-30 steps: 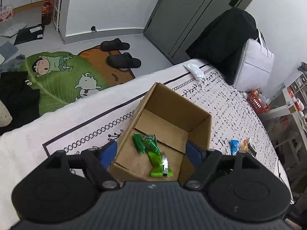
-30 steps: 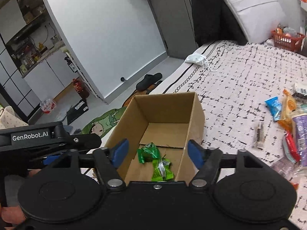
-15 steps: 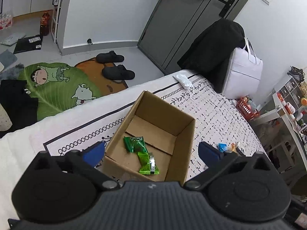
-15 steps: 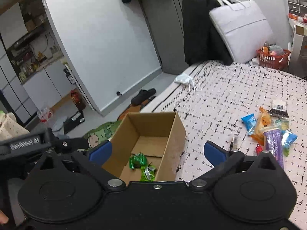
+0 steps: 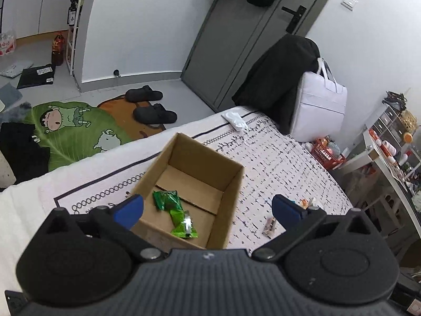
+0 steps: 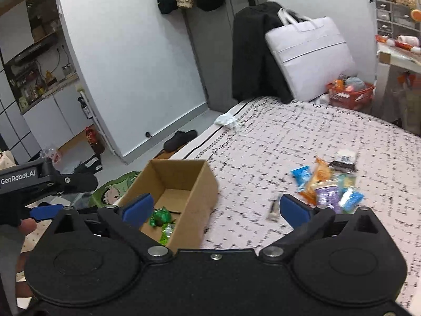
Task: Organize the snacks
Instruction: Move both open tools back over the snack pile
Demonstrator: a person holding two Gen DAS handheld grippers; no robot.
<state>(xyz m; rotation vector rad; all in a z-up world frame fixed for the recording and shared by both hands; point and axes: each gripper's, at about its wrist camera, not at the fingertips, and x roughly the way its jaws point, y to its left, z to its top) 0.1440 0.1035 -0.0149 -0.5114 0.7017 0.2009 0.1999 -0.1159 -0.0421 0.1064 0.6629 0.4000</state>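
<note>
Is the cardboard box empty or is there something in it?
Not empty: two green snack packets lie on the cardboard box floor.

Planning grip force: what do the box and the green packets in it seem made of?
Box: plain brown corrugated cardboard, matte, with folded bottom flaps. Green packets: glossy foil or plastic film, judging by the crinkles and a silvery glint; thin and crushable.

Black slippers (image 5: 150, 105) beside cartoon rug (image 5: 71, 129)

Box (image 5: 184, 184) open-topped; bedspread (image 6: 263, 158) around bare.
</note>
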